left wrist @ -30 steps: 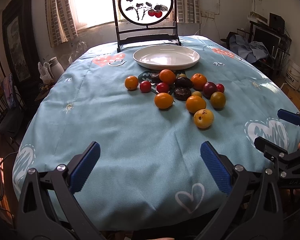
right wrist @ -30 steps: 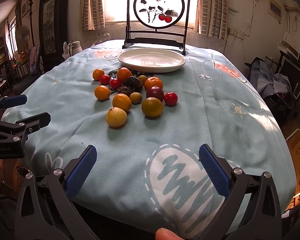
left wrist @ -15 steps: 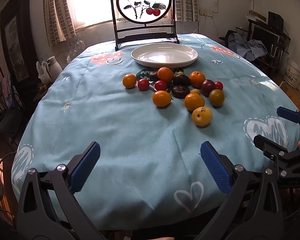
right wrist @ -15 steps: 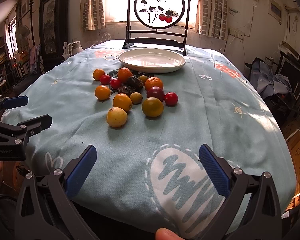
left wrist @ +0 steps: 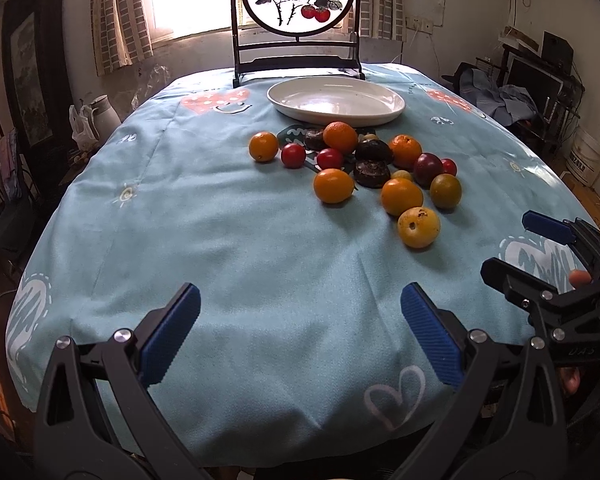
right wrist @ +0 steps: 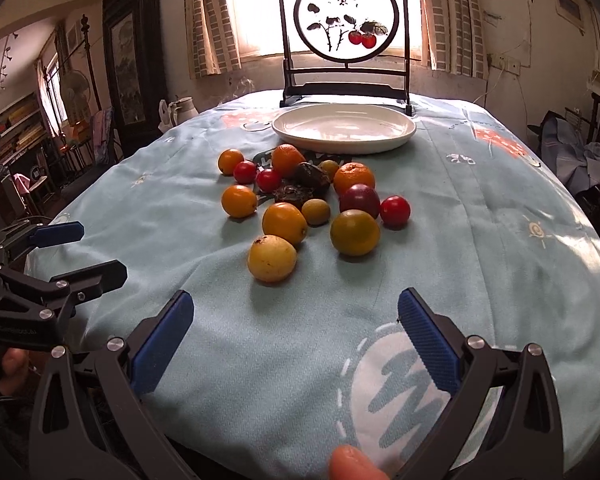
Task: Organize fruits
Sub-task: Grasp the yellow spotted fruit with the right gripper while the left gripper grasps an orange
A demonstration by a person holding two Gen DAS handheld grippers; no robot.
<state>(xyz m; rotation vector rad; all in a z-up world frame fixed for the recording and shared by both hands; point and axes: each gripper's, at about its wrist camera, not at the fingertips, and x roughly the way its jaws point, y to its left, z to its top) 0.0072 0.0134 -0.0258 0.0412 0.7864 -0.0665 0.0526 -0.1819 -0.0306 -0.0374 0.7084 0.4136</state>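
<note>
Left wrist view: both grippers released, holding nothing, over tablecloth (left wrist: 220, 248) near edge
Left gripper (left wrist: 300, 336) and right gripper (right wrist: 296, 332) spread wide; fruits (left wrist: 356, 168) clustered at 12 o'clock before white plate (left wrist: 336, 102); right wrist view alone shows fan (right wrist: 74, 88) at 10 o'clock

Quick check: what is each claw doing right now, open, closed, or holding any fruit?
Left claw: open, empty, above the near tablecloth.
Right claw: open, empty, short of the yellow fruit.

The fruits (left wrist: 356, 168) lie clustered on the tablecloth (left wrist: 220, 240), just before the plate (left wrist: 396, 110).
</note>
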